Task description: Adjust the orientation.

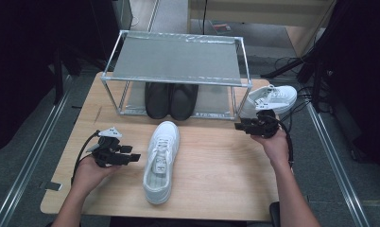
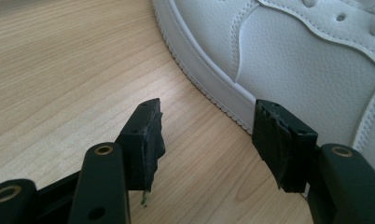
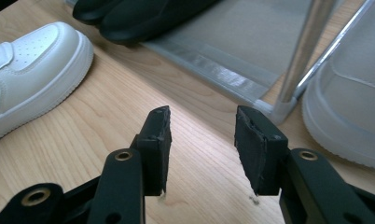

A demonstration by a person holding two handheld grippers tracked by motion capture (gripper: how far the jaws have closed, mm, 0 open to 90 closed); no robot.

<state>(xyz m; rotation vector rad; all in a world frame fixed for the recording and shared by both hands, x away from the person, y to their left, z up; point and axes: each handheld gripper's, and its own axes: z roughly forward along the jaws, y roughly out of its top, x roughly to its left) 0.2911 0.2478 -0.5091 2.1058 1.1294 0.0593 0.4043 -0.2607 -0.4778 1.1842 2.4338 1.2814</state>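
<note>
High view: a light wooden table (image 1: pixel 211 165) fills the middle of the frame. A white leather lace-up sneaker (image 1: pixel 161 160) lies at its centre, toe toward the top. At the lower left a hand holds the left gripper (image 1: pixel 133 157), pointing right at the sneaker's side, just beside it, with its fingers spread and nothing between them. At the centre right another hand holds the right gripper (image 1: pixel 239 126), pointing left, near the leg of a silver metal-framed shoe rack (image 1: pixel 178 59) standing at the upper centre. A pair of black shoes (image 1: pixel 171 100) sits on the rack's lower shelf. A second white sneaker (image 1: pixel 272 98) lies at the rack's right end, just above the right gripper.

Left gripper view: two black fingers (image 2: pixel 143 140) rise from the bottom, spread apart over bare wood. The white sneaker's side wall and ribbed sole fill the upper right, close to the right-hand finger.

Right gripper view: the black fingers (image 3: pixel 156 147) stand spread over bare table, pinching nothing. The first sneaker's toe is at the upper left, the black shoes at the top, the rack leg and second sneaker at the right.
</note>
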